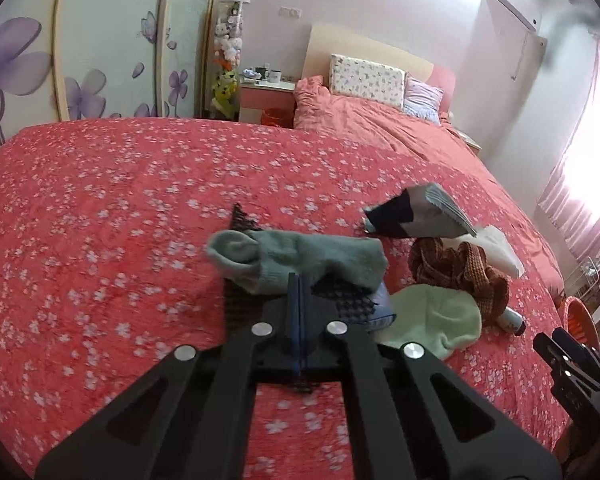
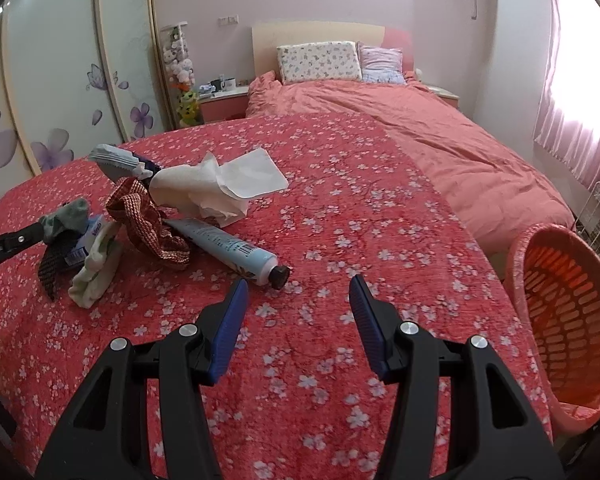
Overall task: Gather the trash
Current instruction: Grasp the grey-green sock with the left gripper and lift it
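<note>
Fingers of the left gripper (image 1: pixel 299 286) are pressed together at the near edge of a teal sock (image 1: pixel 296 258), which drapes over a dark patterned cloth on the floral bedspread (image 1: pixel 100 200); whether sock fabric is pinched between them cannot be told. Fingers of the right gripper (image 2: pixel 298 300) stand apart with nothing between, just short of the capped end of a pale blue tube (image 2: pixel 228 246). Beyond the tube lie a brown woven band (image 2: pixel 148 220) and crumpled white tissue (image 2: pixel 212 188), and right of it, past the bed's edge, an orange basket (image 2: pixel 572 300).
</note>
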`<act>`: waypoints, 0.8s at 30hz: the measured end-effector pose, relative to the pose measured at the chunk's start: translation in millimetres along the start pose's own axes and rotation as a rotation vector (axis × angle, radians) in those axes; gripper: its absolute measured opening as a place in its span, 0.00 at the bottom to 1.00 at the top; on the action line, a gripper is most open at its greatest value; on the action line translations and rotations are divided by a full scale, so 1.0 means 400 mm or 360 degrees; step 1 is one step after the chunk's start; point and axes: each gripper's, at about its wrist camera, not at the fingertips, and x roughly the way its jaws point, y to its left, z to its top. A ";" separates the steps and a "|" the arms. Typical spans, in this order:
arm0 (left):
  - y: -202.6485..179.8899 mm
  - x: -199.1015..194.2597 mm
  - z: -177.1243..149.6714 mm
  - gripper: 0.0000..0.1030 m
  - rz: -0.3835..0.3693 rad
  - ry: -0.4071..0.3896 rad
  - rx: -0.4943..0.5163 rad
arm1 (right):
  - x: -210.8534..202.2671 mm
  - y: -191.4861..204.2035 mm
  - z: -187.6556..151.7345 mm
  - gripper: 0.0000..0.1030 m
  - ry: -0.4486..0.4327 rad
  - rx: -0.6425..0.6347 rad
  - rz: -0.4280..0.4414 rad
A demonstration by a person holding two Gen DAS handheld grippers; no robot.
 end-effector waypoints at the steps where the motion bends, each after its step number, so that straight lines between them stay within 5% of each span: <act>1: 0.005 -0.003 0.004 0.05 0.0005 -0.0011 -0.0014 | 0.004 0.001 0.002 0.52 0.0006 0.0007 0.0007; 2: 0.007 -0.003 0.008 0.10 0.0011 -0.0019 -0.0022 | 0.005 0.001 0.004 0.52 0.0010 0.0011 0.0010; 4: 0.008 0.000 0.023 0.38 0.0039 -0.0039 -0.0042 | 0.006 0.001 0.004 0.52 0.0014 0.0016 0.0011; 11: -0.030 0.050 0.059 0.41 0.0040 -0.0005 0.0012 | 0.019 0.011 0.011 0.52 0.0034 0.0024 0.0012; 17: -0.063 0.102 0.035 0.40 0.0056 0.0078 0.0095 | 0.028 0.009 0.018 0.52 0.0044 0.0048 0.0027; 22: -0.064 0.118 0.017 0.10 0.0061 0.0080 0.0121 | 0.034 0.005 0.016 0.52 0.0054 0.0048 0.0028; 24: -0.045 0.112 0.022 0.09 0.0026 0.0076 0.0069 | 0.038 0.005 0.016 0.52 0.0058 0.0049 0.0033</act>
